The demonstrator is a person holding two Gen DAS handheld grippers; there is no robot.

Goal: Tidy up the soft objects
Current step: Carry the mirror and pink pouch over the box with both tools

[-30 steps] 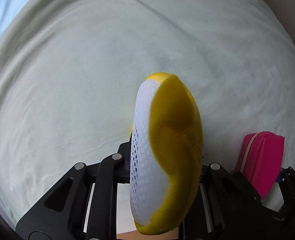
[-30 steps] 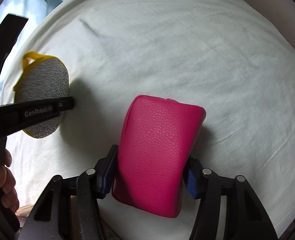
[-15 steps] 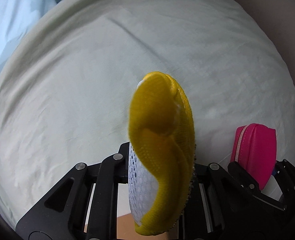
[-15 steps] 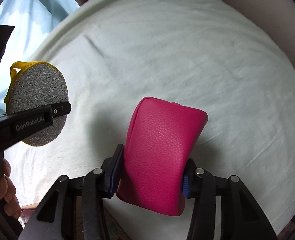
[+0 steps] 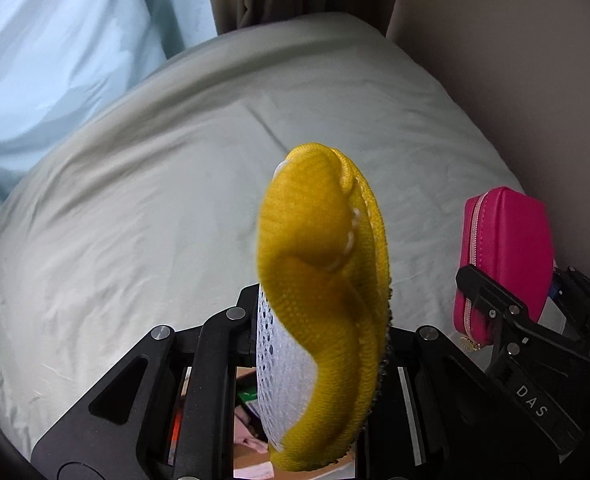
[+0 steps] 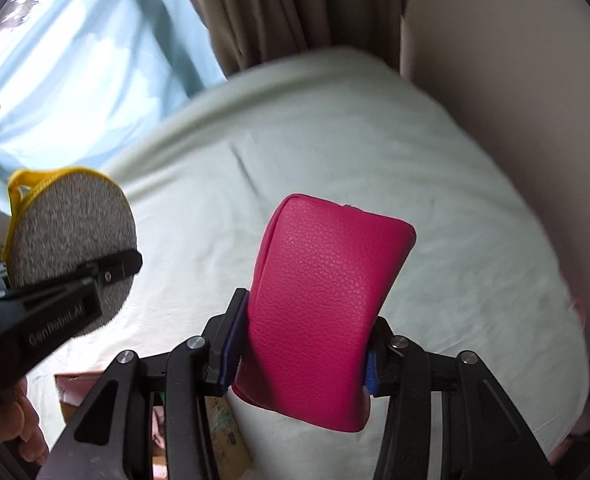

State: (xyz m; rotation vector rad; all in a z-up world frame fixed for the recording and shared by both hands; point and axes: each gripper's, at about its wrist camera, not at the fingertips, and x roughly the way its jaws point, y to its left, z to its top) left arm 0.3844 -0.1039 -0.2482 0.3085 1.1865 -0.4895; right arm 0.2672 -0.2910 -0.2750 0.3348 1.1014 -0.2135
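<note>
Jaws of the left gripper [image 5: 323, 320] are pinching a yellow scrub pad [image 5: 323, 280]; those of the right gripper [image 6: 303, 356] are clamping a pink pouch [image 6: 319, 304] to its right, both above the pale bed sheet [image 5: 135, 220]. "DAS" is showing on the right gripper, "GenRobot.AI" on the left.

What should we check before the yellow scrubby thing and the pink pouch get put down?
1. Left hand-held gripper shut on the yellow scrubber: ok.
2. Right hand-held gripper shut on the pink pouch: ok.
3. Both items lifted off the pale green sheet: ok.
4. The two items apart, not touching: ok.
5. Pouch zipper closed: cannot tell.
6. Where each item belongs: cannot tell.
</note>
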